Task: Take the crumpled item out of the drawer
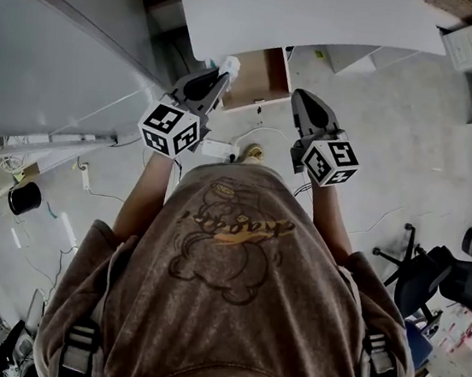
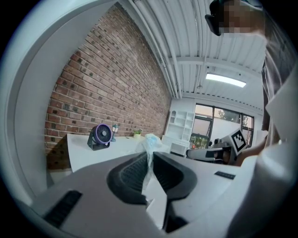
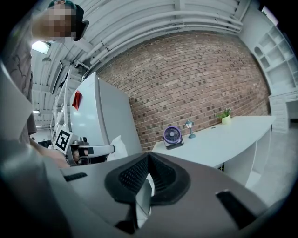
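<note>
My left gripper (image 1: 224,73) is held up in front of the person, shut on a white crumpled item (image 1: 231,64) that sticks out past its tips. In the left gripper view the item (image 2: 150,143) is pinched between the dark pads (image 2: 132,173). The wooden drawer (image 1: 259,79) stands open under the white table (image 1: 327,19), just right of the left gripper. My right gripper (image 1: 303,98) hovers beside the drawer, its jaws together with nothing between them (image 3: 148,159). The right gripper view shows the left gripper (image 3: 91,149) with the item (image 3: 116,147).
A purple fan (image 3: 172,136), a small lamp (image 3: 189,126) and a potted plant (image 3: 226,116) stand on the table by a brick wall. A tall white cabinet (image 3: 100,116) is at the left. A power strip (image 1: 218,148) and cables lie on the floor; an office chair (image 1: 443,284) is at the right.
</note>
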The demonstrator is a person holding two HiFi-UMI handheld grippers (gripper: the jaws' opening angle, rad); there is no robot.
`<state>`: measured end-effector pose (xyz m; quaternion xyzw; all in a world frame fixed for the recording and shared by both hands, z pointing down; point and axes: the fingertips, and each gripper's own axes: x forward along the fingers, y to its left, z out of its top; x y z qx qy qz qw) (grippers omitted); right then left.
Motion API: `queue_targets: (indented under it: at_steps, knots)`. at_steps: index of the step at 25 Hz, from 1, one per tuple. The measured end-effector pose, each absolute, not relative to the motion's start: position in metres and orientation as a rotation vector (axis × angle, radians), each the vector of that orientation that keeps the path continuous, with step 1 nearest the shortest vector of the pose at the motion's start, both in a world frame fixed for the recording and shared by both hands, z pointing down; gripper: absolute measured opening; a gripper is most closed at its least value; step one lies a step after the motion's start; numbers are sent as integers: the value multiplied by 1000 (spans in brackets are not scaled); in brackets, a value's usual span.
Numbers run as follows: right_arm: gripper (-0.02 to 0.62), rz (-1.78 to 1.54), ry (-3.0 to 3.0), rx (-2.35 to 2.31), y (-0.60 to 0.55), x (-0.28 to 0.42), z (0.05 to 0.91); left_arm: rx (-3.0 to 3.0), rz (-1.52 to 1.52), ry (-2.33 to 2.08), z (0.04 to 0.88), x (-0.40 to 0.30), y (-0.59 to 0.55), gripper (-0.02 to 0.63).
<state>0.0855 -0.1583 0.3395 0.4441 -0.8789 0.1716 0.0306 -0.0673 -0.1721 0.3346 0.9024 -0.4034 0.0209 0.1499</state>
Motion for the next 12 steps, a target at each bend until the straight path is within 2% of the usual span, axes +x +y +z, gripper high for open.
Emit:
queue_targets:
  at_steps: [12]
  knots:
    - [-5, 524, -2695, 1353, -161, 78, 346, 2562, 54, -1169, 338, -68, -175, 43]
